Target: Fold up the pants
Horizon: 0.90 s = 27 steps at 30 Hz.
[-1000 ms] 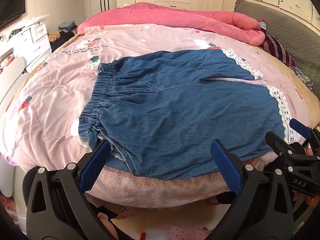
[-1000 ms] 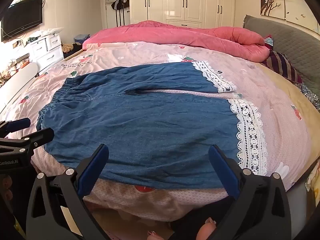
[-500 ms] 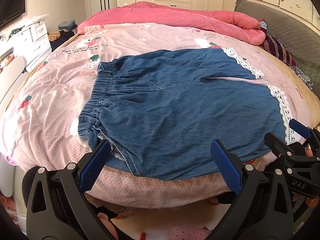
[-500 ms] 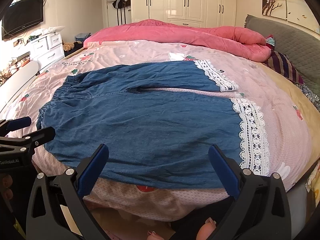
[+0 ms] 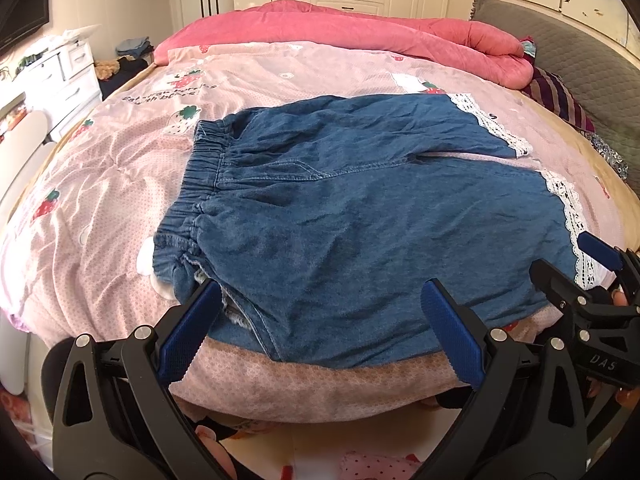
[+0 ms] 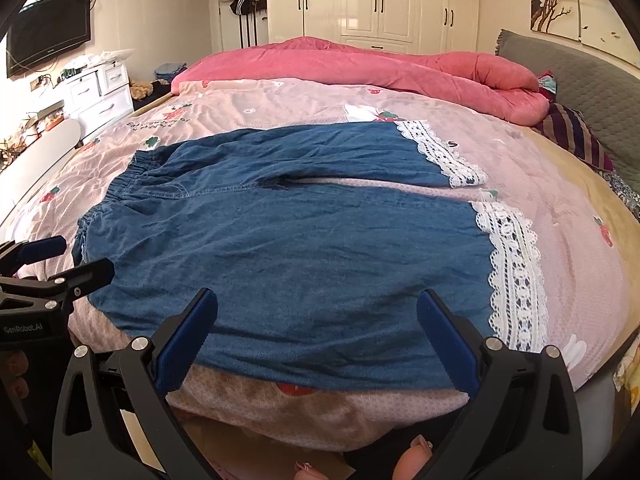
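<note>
Your left gripper (image 5: 320, 312) and right gripper (image 6: 318, 320) hover spread wide, empty. Both sit at the near edge of the pants (image 6: 288, 248), not touching.

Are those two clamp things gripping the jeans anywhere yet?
No. The left gripper and right gripper are both open, poised at the near edge of the denim pants, holding nothing.

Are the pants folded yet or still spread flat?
Spread flat: the pants lie unfolded, both lace-trimmed legs apart; neither open gripper touches them.
</note>
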Motion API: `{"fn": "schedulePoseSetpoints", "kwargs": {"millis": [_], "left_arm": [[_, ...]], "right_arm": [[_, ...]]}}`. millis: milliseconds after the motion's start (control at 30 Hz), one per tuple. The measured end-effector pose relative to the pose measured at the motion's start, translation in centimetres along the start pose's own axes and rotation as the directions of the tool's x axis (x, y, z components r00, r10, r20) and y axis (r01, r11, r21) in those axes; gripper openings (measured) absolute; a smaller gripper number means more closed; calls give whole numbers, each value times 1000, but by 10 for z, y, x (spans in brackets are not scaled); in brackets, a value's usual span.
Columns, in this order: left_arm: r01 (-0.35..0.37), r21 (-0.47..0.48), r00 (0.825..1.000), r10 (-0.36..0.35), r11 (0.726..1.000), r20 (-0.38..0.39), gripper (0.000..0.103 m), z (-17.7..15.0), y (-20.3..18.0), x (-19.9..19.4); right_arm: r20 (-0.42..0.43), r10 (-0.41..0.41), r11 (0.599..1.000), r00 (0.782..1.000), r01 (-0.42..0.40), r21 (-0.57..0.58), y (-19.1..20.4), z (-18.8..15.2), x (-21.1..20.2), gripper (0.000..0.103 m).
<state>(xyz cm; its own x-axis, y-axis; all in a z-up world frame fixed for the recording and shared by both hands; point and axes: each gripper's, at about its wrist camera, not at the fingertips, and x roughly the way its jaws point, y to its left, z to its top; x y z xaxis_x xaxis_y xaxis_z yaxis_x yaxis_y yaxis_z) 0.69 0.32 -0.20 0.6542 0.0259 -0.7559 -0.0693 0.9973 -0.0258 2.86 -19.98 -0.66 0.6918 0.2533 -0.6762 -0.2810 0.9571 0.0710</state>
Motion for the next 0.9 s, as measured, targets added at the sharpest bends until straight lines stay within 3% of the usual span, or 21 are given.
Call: {"fn": "schedulePoseSetpoints", "kwargs": {"millis": [333, 400, 567, 733, 900], "left_arm": [[-22, -58, 1000, 23, 998, 11, 94, 37, 36, 19], [-33, -72, 999, 33, 997, 8, 94, 45, 45, 25], [-50, -90, 999, 50, 995, -11, 94, 74, 73, 46], [-78, -100, 997, 75, 992, -25, 94, 104, 103, 74], [-77, -47, 995, 74, 996, -61, 94, 126, 121, 107]], "right_arm": [[-51, 71, 993, 996, -76, -92, 13, 43, 35, 99], [-27, 74, 989, 997, -77, -129, 19, 56, 43, 99], [-81, 138, 978, 987, -149, -147, 24, 88, 71, 99], [-136, 189, 953, 972, -216, -215, 33, 126, 109, 99], [-190, 192, 910, 963, -247, -333, 45, 161, 154, 99]]}}
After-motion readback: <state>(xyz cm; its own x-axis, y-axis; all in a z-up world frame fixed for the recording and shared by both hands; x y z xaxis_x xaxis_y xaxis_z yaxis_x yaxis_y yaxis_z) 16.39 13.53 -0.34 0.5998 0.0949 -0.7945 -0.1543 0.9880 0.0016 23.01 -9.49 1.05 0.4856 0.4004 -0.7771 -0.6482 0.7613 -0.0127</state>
